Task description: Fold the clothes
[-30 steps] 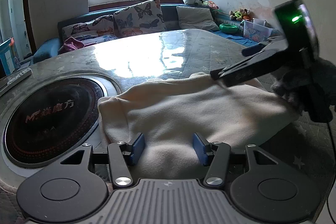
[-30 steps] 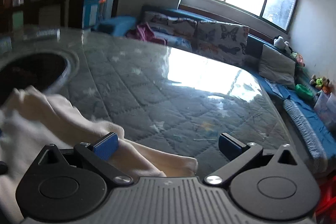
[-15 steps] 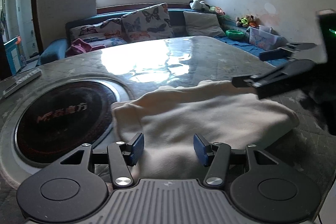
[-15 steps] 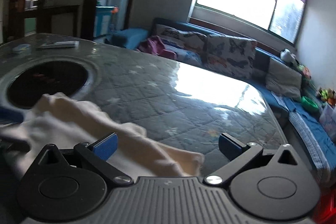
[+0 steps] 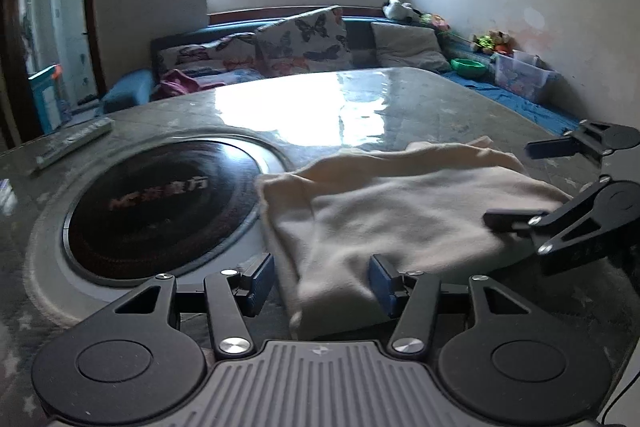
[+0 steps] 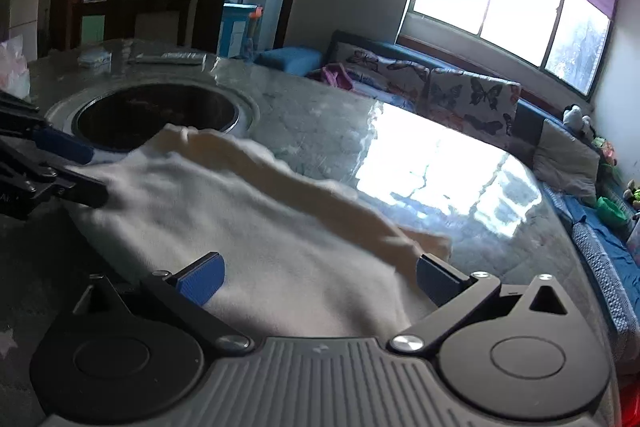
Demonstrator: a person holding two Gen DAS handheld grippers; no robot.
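While both tools hang just above the glossy bench (image 5: 360, 99), a cream garment (image 5: 400, 211) lies folded on it, directly ahead of each. The left hand-held gripper (image 5: 322, 281) has its blue pads apart, one either side of the garment's near edge, clamping nothing. The right hand-held gripper (image 6: 320, 273) is spread wider — its pads sit above the cloth, not visibly gripping it. Ahead and to the left of the left tool, a round black cooktop (image 5: 160, 203) is set into the bench, beside the garment's edge.
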